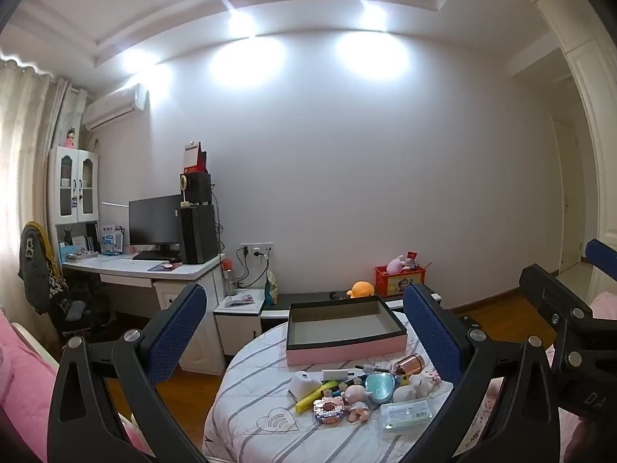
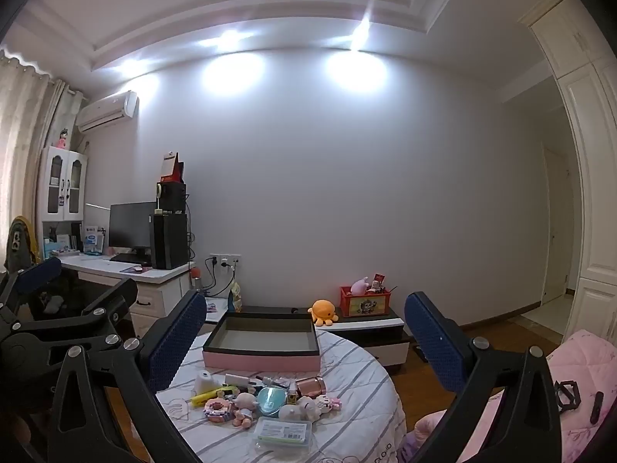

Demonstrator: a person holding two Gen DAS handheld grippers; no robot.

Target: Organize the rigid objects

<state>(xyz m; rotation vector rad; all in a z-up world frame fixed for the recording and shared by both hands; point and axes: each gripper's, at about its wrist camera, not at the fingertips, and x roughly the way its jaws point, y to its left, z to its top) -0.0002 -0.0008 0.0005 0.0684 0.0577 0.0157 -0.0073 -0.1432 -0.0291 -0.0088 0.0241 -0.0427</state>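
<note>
Both grippers hung above the near edge of the round table (image 1: 246, 397), level and pointed forward. The left gripper (image 1: 304, 332) stood wide open and held nothing; the right gripper (image 2: 304, 337) likewise.

The items (image 1: 358, 393) lay in a loose pile ahead of and below both sets of fingers, resting on the striped cloth. The pile's long axis ran left to right across the table. The box (image 1: 347, 332) (pink sides, dark rim, no contents visible) sat just behind the pile, its long side facing the grippers.

In the left view the pile sat right of centre; in the right view, left of centre. It therefore lay between the two grippers, neither clearly nearer.

A desk (image 1: 142, 266) and monitor (image 1: 154, 223) stood at the far left, a low cabinet (image 2: 366, 324) behind the table.
</note>
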